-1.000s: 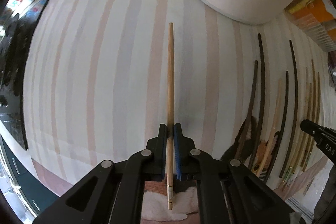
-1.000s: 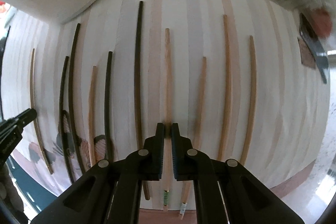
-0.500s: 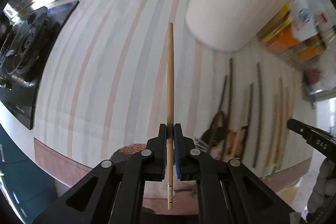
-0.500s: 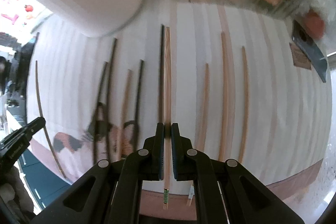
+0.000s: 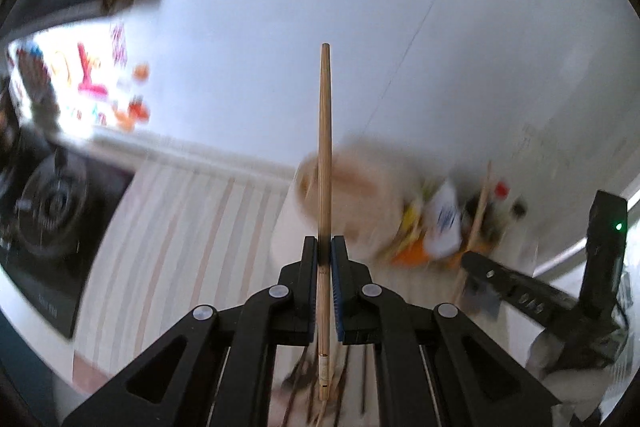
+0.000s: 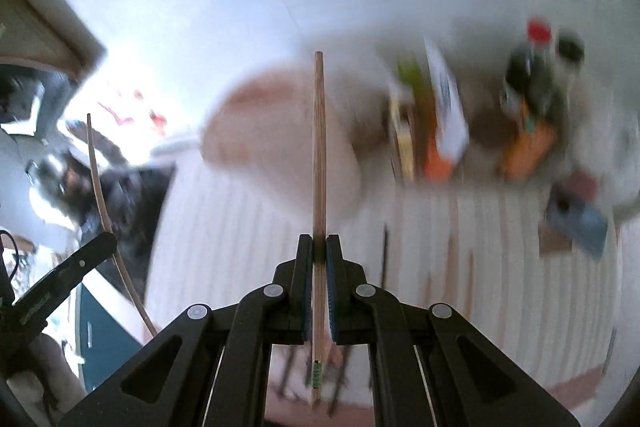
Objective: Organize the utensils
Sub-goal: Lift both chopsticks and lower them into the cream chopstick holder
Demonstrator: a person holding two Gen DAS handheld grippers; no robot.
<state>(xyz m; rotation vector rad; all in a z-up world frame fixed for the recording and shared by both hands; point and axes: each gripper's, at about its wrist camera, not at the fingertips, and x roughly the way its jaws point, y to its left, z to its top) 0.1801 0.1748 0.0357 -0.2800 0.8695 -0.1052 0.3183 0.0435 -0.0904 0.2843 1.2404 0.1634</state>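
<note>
Two tools clenched, each on one chopstick: left tool grips pale chopstick, right tool grips green-banded chopstick; both above striped table, before cream holder.

plain white wall behind, brightly lit; striped cloth over the table; black gas hob at left; blurred bottles and cartons against the wall; colourful stickers above the hob
</note>
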